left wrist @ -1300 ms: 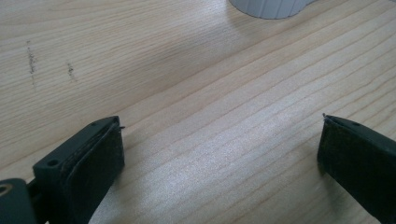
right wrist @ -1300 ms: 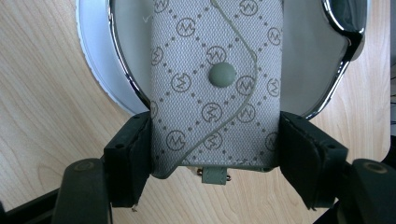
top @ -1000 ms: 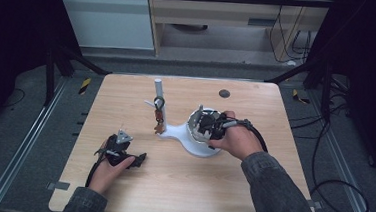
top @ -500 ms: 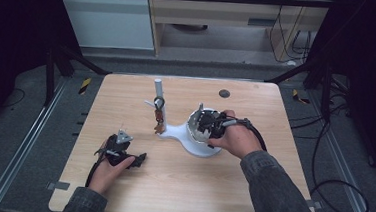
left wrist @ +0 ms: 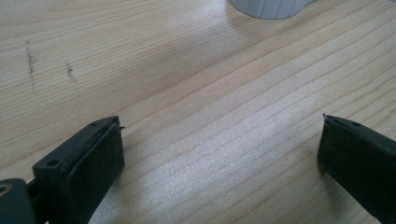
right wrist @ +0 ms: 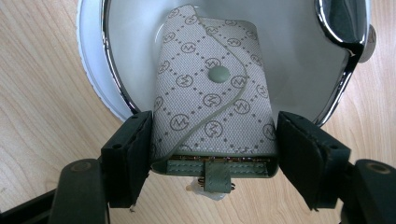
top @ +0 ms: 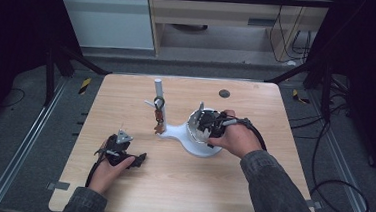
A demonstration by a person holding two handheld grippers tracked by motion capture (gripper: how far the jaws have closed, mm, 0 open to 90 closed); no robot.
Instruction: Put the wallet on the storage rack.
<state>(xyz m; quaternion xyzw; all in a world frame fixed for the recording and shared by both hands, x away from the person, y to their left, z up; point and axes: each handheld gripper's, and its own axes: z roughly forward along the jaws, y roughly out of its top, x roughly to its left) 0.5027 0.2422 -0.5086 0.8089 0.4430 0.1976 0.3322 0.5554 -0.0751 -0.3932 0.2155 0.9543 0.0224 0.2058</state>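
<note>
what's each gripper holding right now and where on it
The right gripper clamps the key pouch by its two long sides, near the end outside the white dish. The left gripper holds nothing, its jaws open above the table.

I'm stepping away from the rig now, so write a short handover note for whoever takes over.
Right tongs: jaws against both sides of the patterned key pouch, having just eased open slightly; pouch lies partly in the white dish.
Left tongs: open, holding nothing, low over the bare table.
Stand post has a key ring hanging on it.
Done: pouch brought into the dish.
Left: probably let go fully and draw the right tongs back.
</note>
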